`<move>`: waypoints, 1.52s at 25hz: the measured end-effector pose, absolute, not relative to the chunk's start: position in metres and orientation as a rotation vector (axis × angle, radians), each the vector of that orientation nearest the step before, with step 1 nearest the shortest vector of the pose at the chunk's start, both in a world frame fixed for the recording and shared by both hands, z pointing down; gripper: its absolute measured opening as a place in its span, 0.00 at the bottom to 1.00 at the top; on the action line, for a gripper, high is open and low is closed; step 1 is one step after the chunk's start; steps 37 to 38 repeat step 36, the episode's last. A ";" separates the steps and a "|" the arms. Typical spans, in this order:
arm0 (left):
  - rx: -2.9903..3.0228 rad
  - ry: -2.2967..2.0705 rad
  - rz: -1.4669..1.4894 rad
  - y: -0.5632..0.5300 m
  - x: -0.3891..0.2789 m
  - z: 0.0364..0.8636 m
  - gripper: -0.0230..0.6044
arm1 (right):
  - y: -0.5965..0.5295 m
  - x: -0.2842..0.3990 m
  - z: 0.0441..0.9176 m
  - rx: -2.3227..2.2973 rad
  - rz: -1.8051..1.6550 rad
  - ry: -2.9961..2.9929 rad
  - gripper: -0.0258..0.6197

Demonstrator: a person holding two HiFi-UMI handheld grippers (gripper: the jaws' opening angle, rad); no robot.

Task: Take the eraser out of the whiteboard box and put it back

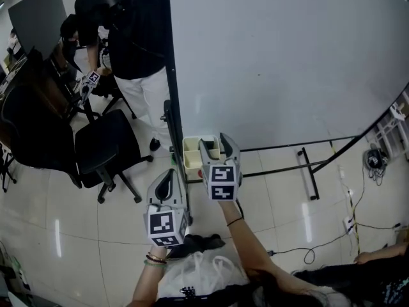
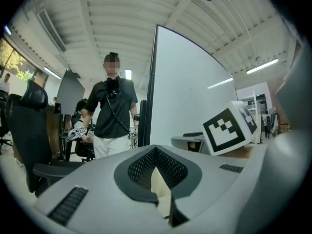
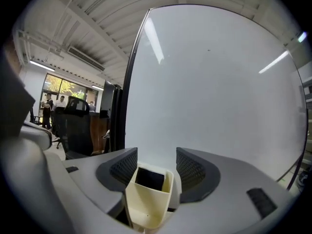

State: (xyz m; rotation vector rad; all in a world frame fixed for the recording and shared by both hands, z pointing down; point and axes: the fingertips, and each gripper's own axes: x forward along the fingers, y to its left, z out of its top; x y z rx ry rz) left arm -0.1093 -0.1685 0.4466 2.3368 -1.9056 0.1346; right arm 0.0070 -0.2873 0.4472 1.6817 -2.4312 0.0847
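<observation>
A cream whiteboard box [image 1: 190,155] hangs on the dark frame at the left edge of the big whiteboard [image 1: 287,56]. My right gripper [image 1: 215,144] is open, with one jaw on each side of a compartment of the box [image 3: 146,204]. A dark eraser [image 3: 150,178] sits inside that compartment, between the jaws but untouched by them. My left gripper [image 1: 169,174] hangs lower left of the box, shut and empty, its tips [image 2: 156,150] pointing past the whiteboard's frame. The right gripper's marker cube [image 2: 229,128] shows in the left gripper view.
A person in a black shirt and white trousers [image 1: 137,56] stands left of the whiteboard. Black office chairs [image 1: 105,147] stand further left. The whiteboard's stand foot [image 1: 310,173] and cables [image 1: 358,226] lie on the tiled floor. A white bag [image 1: 198,270] hangs below my arms.
</observation>
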 end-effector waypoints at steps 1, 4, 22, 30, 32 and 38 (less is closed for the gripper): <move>2.339 -1.902 0.136 -0.169 -0.109 0.447 0.04 | -0.282 0.010 0.442 1.687 0.075 -2.441 0.46; 2.352 -1.891 0.132 -0.170 -0.105 0.447 0.04 | -0.265 0.017 0.432 1.682 0.080 -2.460 0.45; 2.431 -1.801 0.111 -0.164 -0.075 0.436 0.04 | -0.213 0.030 0.421 1.649 0.081 -2.465 0.41; 2.429 -1.817 0.124 -0.161 -0.075 0.436 0.04 | -0.204 0.019 0.420 1.603 0.120 -2.506 0.40; 2.427 -1.822 0.125 -0.162 -0.074 0.436 0.04 | -0.204 0.021 0.421 1.604 0.126 -2.508 0.40; 2.429 -1.832 0.120 -0.168 -0.071 0.436 0.04 | -0.206 0.029 0.417 1.621 0.142 -2.507 0.40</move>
